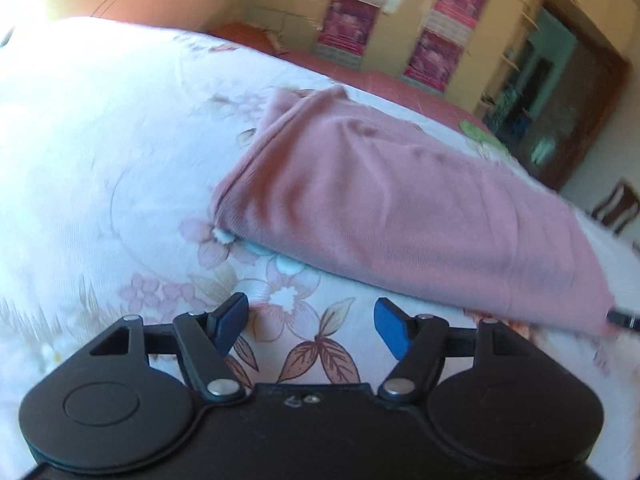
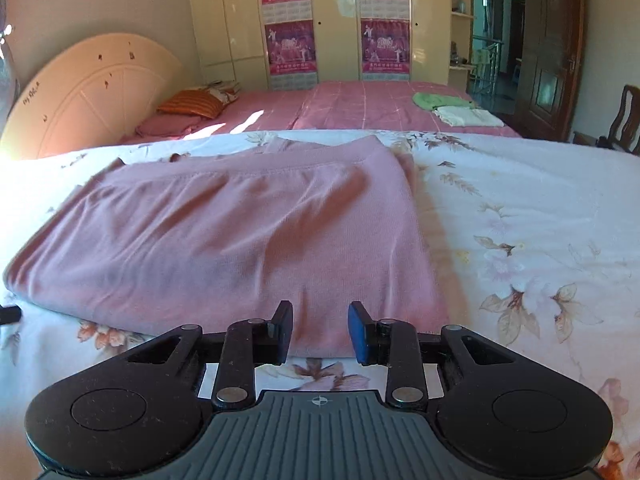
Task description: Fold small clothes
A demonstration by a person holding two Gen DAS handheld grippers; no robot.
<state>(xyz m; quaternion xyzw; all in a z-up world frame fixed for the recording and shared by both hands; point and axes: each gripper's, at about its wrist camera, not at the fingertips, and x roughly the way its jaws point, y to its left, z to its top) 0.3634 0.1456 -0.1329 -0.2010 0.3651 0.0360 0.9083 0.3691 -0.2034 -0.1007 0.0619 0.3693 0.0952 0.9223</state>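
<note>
A folded dusty-pink garment (image 2: 224,236) lies flat on a white floral bedsheet (image 2: 520,208). In the left wrist view the garment (image 1: 400,208) lies ahead and to the right. My left gripper (image 1: 310,320) is open and empty, over the sheet just short of the garment's near edge. My right gripper (image 2: 320,330) is open, its blue pads either side of the garment's near edge without closing on it. The tip of the right gripper shows at the garment's right corner in the left wrist view (image 1: 624,318).
A second bed with a pink cover (image 2: 352,104) stands behind, carrying an orange pillow (image 2: 192,104) and folded green and white clothes (image 2: 456,108). A cream wardrobe (image 2: 336,20), an open door (image 2: 548,48) and a wooden chair (image 2: 620,120) are beyond.
</note>
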